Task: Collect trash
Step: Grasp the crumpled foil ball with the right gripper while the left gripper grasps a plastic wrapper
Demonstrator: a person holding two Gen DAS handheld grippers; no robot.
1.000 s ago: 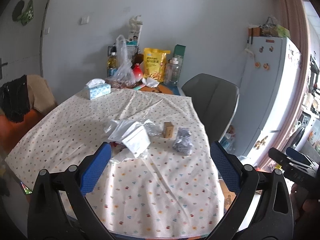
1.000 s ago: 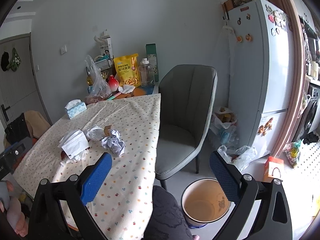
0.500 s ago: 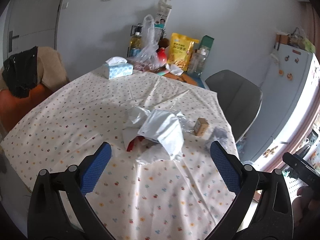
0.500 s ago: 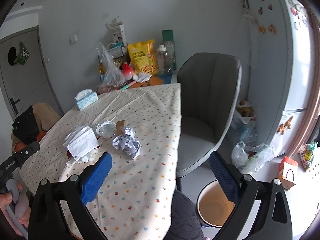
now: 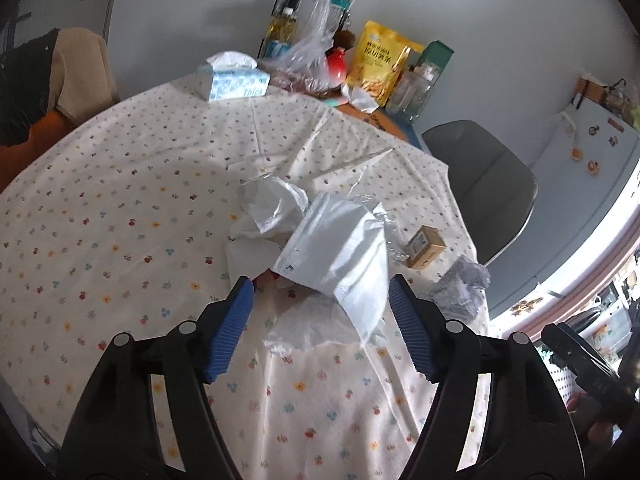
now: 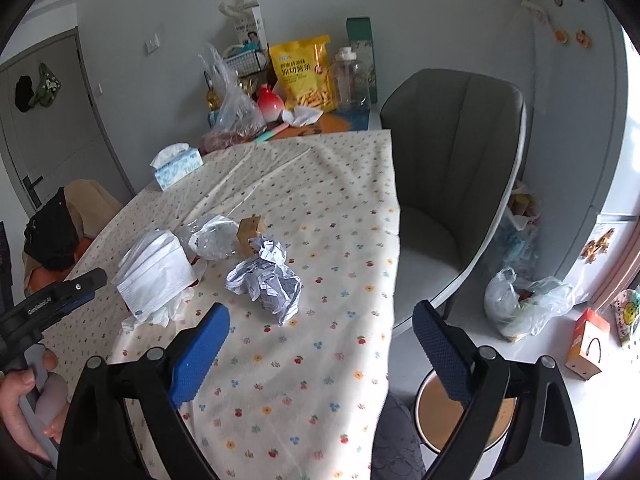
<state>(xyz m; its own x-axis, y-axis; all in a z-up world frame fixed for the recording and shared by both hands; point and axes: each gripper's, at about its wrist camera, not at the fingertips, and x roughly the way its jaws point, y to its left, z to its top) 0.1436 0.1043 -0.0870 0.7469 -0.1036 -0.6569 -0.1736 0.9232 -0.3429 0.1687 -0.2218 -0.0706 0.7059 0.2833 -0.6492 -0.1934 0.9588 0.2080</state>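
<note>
On the bench (image 5: pixel 120 208), in the middle of the dotted cloth, sits the trash: a white mask pack (image 5: pixel 340 248), soft tissue (image 5: pixel 272 204), a clear wrapper (image 6: pixel 214 236), a small brown box (image 5: pixel 425 247) and a crumpled paper ball (image 6: pixel 266 278). All of it looks light and squashy, so it should be easy to lift but may slip. The pack looks best pinched at its near edge, the ball around its middle.

The left tool (image 5: pixel 320 300) is spread wide, holding nothing, with the pack just past its tips. The right tool (image 6: pixel 320 340) is also spread wide and bare, near the ball.

Only the right view shows the bin (image 6: pixel 424 396) on the floor. Only the left view shows something red under the pack.
</note>
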